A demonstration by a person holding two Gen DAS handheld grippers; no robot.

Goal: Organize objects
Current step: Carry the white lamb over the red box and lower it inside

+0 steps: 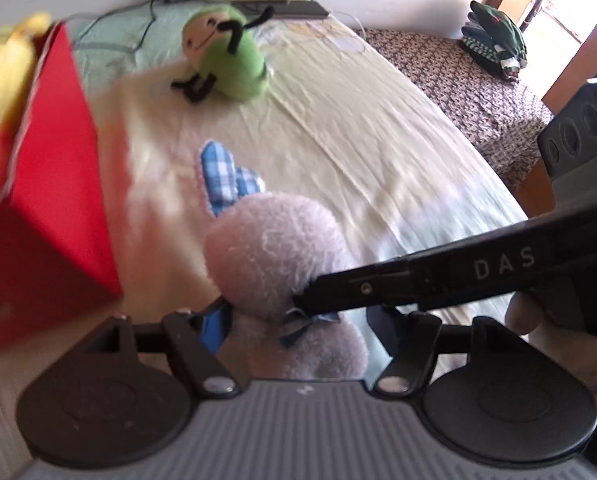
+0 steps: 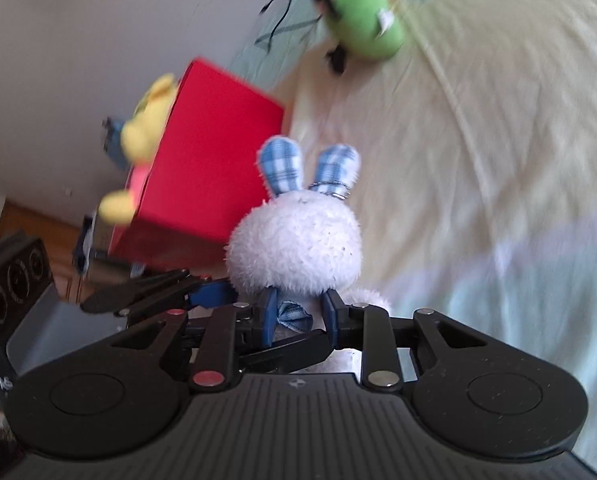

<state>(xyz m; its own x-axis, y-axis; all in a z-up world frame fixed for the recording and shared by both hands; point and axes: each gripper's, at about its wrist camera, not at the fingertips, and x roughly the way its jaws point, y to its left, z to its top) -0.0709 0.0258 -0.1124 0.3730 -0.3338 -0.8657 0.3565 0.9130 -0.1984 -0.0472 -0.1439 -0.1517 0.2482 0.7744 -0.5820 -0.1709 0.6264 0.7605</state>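
Both tongs, left [image 1: 298,320] and right [image 2: 300,314], pinch the white plush rabbit [image 2: 294,248] at lower centre, beside the red box [image 2: 210,152].

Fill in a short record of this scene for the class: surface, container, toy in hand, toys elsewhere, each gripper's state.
surface: bed sheet
container: red box, yellow plush in it
held toy: white bunny, blue checked ears
loose toy: green plush on the sheet
right gripper: shut on the bunny's neck
left gripper: closed around the bunny
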